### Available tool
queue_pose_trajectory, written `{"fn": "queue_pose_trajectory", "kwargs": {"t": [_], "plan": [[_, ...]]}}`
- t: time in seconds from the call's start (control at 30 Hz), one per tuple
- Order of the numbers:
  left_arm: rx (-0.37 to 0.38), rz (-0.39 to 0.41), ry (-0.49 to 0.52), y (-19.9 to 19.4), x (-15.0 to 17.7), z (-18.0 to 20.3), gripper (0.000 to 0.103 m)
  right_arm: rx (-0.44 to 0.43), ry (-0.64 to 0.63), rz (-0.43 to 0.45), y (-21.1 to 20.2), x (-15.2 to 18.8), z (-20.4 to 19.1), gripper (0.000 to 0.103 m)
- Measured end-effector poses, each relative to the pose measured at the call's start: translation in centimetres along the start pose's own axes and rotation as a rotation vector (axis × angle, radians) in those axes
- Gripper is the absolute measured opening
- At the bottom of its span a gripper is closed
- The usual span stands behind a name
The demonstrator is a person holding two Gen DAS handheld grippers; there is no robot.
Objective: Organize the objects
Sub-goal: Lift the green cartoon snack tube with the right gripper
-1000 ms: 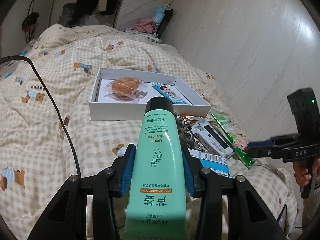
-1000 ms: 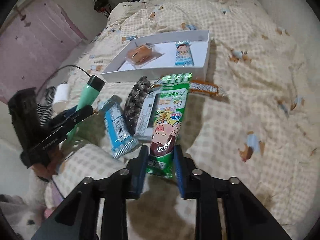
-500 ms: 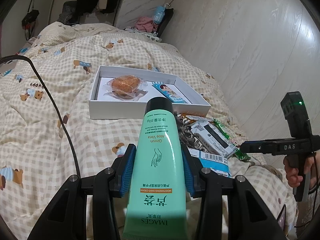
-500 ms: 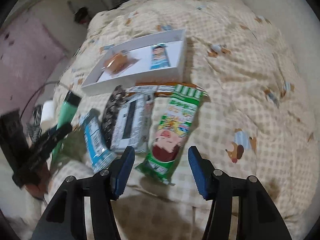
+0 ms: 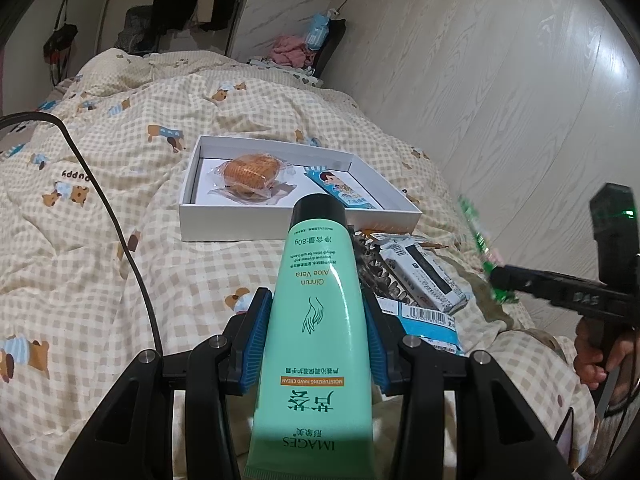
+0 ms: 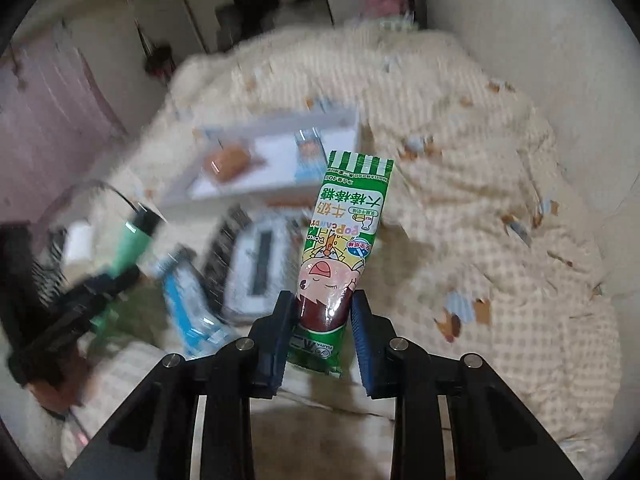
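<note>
Two items are in my grip now: the left hand-held gripper (image 5: 316,342) is clamped on the green hand cream tube (image 5: 318,316), and the right hand-held gripper (image 6: 322,330) is closing on the bottom end of the green candy packet (image 6: 340,248), which is lifted above the bed (image 6: 480,208). Because the packet is thin and slippery and held only at its end, I think it could slide out or swing before it reaches the white box (image 5: 224,222) in the middle of the bed.
</note>
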State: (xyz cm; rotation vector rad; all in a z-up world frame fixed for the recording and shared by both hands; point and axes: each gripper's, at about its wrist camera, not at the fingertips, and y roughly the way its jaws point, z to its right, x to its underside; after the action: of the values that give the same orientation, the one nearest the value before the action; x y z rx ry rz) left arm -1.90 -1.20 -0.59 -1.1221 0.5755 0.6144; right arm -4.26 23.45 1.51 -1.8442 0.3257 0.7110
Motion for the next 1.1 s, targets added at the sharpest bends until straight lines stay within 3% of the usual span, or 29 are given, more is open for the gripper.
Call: {"fn": "queue_pose_trajectory", "kwargs": {"t": [0.13, 0.23, 0.3, 0.8, 0.9, 0.97, 1.1], "plan": [[-0.003, 0.006, 0.010, -0.1, 0.1, 0.2, 0.047, -0.083, -0.030, 0.145, -1.4, 0.5, -1.4, 0.030], [-0.004, 0.009, 0.005, -0.1, 0.1, 0.0, 0.047, -0.158, -0.064, 0.198, -1.7, 0.7, -2.3, 0.030], [-0.002, 0.010, -0.001, -0.1, 0.1, -0.1, 0.047, -0.156, -0.091, 0.213, -1.7, 0.8, -2.8, 0.030], [-0.029, -0.005, -0.025, 0.7, 0.0, -0.6, 0.047, -0.135, -0.111, 0.158, 1.1, 2.5, -2.9, 0.030], [-0.083, -0.013, -0.028, 0.8, 0.2, -0.6, 0.047, -0.120, -0.126, 0.154, 1.3, 2.7, -3.2, 0.030], [-0.167, -0.027, -0.035, 0.9, 0.4, -0.5, 0.047, -0.112, -0.143, 0.150, 1.4, 2.7, -3.6, 0.030], [-0.202, -0.041, -0.041, 0.9, 0.8, -0.7, 0.047, -0.104, -0.159, 0.143, 1.5, 2.9, -4.0, 0.030]]}}
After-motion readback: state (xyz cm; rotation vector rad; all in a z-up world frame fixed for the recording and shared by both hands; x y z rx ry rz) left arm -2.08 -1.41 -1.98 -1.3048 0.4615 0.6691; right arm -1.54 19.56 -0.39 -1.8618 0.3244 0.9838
